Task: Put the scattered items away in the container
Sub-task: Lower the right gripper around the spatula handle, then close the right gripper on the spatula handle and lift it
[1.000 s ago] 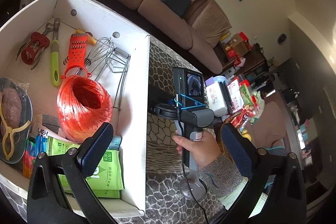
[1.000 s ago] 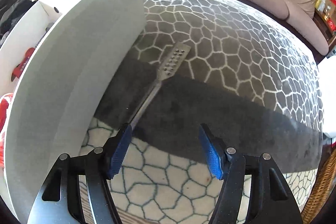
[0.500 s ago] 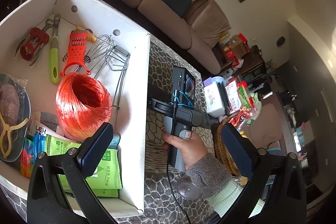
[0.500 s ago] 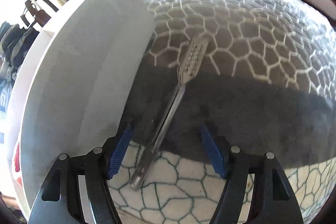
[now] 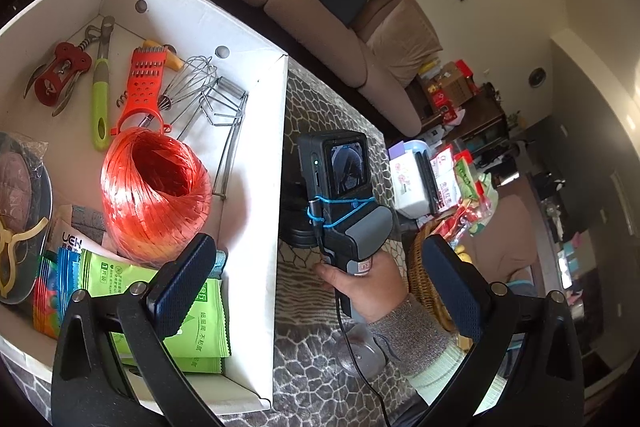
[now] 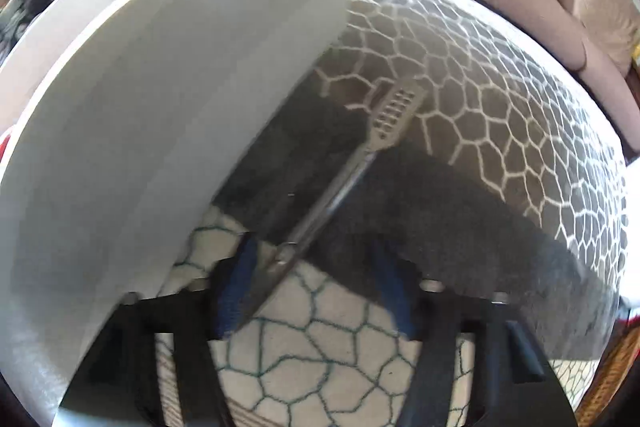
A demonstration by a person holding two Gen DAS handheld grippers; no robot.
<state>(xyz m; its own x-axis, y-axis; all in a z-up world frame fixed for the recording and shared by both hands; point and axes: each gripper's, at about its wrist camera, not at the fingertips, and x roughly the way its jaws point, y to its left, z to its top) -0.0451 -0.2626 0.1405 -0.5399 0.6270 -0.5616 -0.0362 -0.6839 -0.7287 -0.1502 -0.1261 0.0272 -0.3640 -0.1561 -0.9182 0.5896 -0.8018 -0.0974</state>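
Left wrist view. Left gripper (image 5: 316, 283): fingers wide apart, nothing between them, hovering above the near corner of the white cardboard box (image 5: 276, 187). The box already holds a ball of orange-red plastic twine (image 5: 156, 187), an orange grater (image 5: 146, 83), a wire whisk (image 5: 188, 79), a green-handled tool (image 5: 100, 95), a red winged corkscrew (image 5: 56, 75) and green snack packets (image 5: 200, 319). Beyond the box's right wall, on the pebble-patterned cloth (image 5: 304, 367), a person's hand (image 5: 368, 287) grips the handle of the right gripper (its own fingers point down and away, hidden from this camera). The left gripper is over the box, well apart from anything loose.

Right wrist view (blurred). Right gripper (image 6: 316, 283): jaws have just been closing, and the handle end of a flat steel utensil with a perforated head (image 6: 332, 203) lies between them, tight against the left blue pad (image 6: 236, 291). A gap shows to the right pad (image 6: 390, 287), so the fingers are narrowed around the handle but not yet clamped on it. The utensil lies flat on the cloth, just beside the outer wall of the box. Its long axis runs from the fingers up and to the right, handle end nearest, perforated head farthest. The right hand is much the nearer of the two. Judged step: finish the pinch on the handle, then lift over the wall to the left.
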